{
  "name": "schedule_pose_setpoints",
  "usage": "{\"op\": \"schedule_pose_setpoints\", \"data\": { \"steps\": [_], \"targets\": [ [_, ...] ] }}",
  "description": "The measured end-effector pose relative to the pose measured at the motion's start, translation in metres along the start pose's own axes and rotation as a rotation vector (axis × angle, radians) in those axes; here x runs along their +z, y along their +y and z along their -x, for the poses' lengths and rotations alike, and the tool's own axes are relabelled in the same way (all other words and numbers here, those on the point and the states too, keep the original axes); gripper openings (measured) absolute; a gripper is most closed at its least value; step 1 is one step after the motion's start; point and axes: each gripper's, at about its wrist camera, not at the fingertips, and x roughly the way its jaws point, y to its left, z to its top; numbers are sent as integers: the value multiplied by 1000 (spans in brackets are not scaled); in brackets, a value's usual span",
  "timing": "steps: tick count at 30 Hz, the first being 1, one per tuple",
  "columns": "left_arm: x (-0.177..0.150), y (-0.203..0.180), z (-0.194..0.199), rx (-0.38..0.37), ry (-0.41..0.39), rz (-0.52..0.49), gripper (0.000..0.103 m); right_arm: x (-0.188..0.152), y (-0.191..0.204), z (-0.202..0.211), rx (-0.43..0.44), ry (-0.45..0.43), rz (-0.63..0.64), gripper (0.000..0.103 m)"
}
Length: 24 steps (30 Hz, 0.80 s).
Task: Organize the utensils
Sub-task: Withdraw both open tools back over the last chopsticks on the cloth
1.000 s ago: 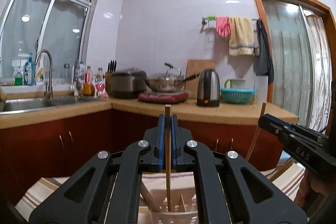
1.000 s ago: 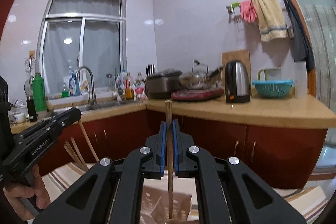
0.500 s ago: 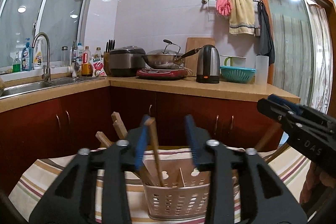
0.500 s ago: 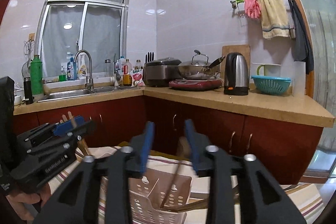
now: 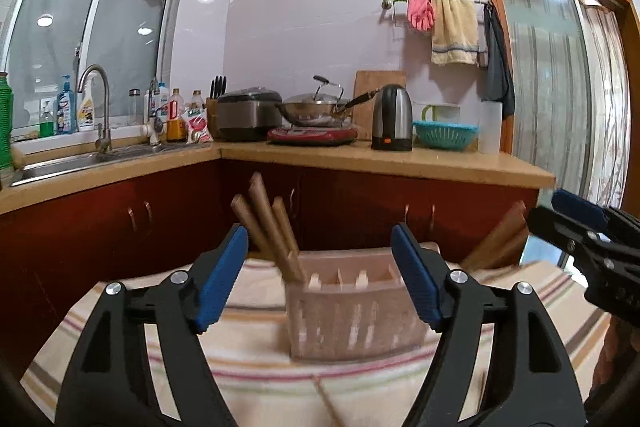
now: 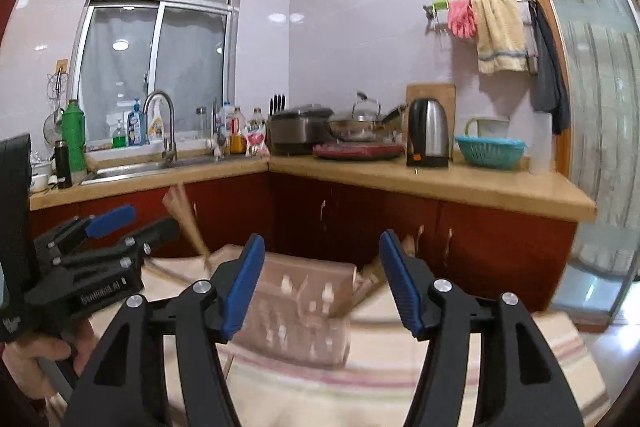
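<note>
Both grippers stand spread with nothing between the blue pads: left gripper (image 5: 320,279) and right gripper (image 6: 320,283) have each just been opening, jaws framing the slotted plastic utensil holder (image 5: 352,323) without touching it. Holder sits on the striped tablecloth (image 5: 256,379); wooden chopsticks (image 5: 268,227) lean out of its left end, more chopsticks (image 6: 360,291) lean out of its right end. One loose chopstick (image 5: 326,399) lies on the cloth just in front of the holder; near field is motion-blurred, so compartment detail is unreadable.
</note>
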Motion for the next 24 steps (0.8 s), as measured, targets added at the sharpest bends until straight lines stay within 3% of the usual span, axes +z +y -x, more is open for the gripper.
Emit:
{"op": "schedule_pose_setpoints", "data": {
  "steps": [6, 12, 19, 24],
  "targets": [
    [-40, 6, 41, 36, 86, -3, 73, -64, 12, 30, -21, 115, -26, 59],
    [-75, 18, 75, 79, 161, 14, 73, -122, 32, 51, 11, 210, -38, 59],
    [-104, 32, 104, 127, 217, 35, 73, -157, 53, 62, 77, 270, -47, 65],
    [-115, 34, 115, 140, 237, 38, 73, -180, 76, 60, 99, 319, 18, 69]
  ]
}}
